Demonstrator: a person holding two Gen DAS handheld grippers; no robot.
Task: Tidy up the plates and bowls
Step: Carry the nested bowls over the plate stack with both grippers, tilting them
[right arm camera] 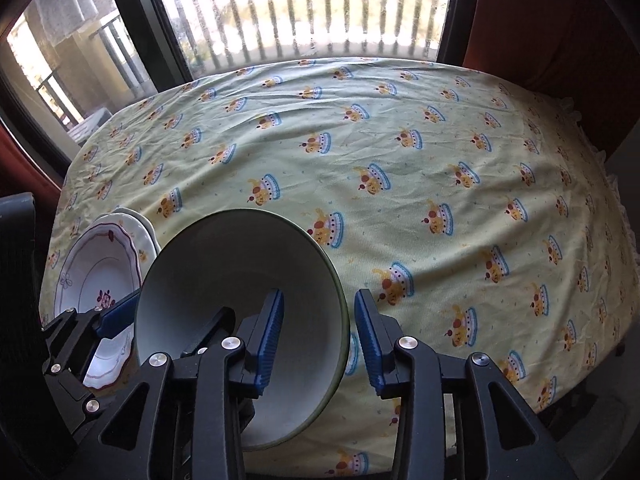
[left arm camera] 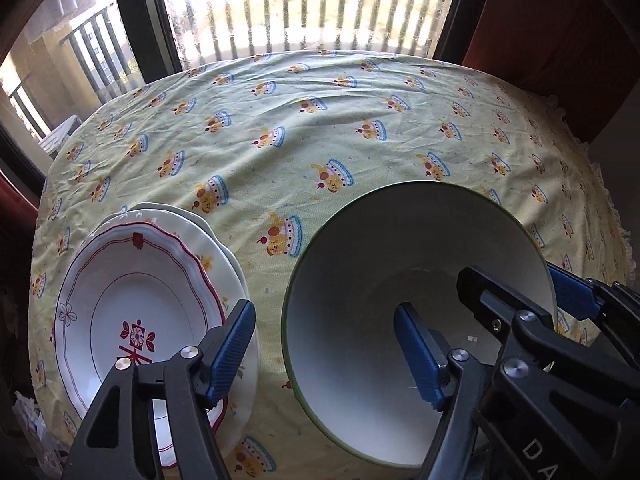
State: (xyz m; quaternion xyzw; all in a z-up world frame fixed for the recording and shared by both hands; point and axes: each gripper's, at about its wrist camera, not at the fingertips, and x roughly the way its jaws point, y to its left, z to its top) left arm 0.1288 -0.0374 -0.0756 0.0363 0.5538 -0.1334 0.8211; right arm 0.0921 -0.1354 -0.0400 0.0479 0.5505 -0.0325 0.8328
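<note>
A white bowl with a green rim stands on the table, near the front edge. My left gripper is open; its left finger is over the plate stack and its right finger is inside the bowl. My right gripper is open and straddles the bowl's right rim, one finger inside, one outside. A stack of white plates with red trim and a red flower motif lies left of the bowl; it also shows in the right wrist view.
The table wears a yellow cloth with a cake print. A window with a balcony railing lies behind it. A red curtain hangs at the back right.
</note>
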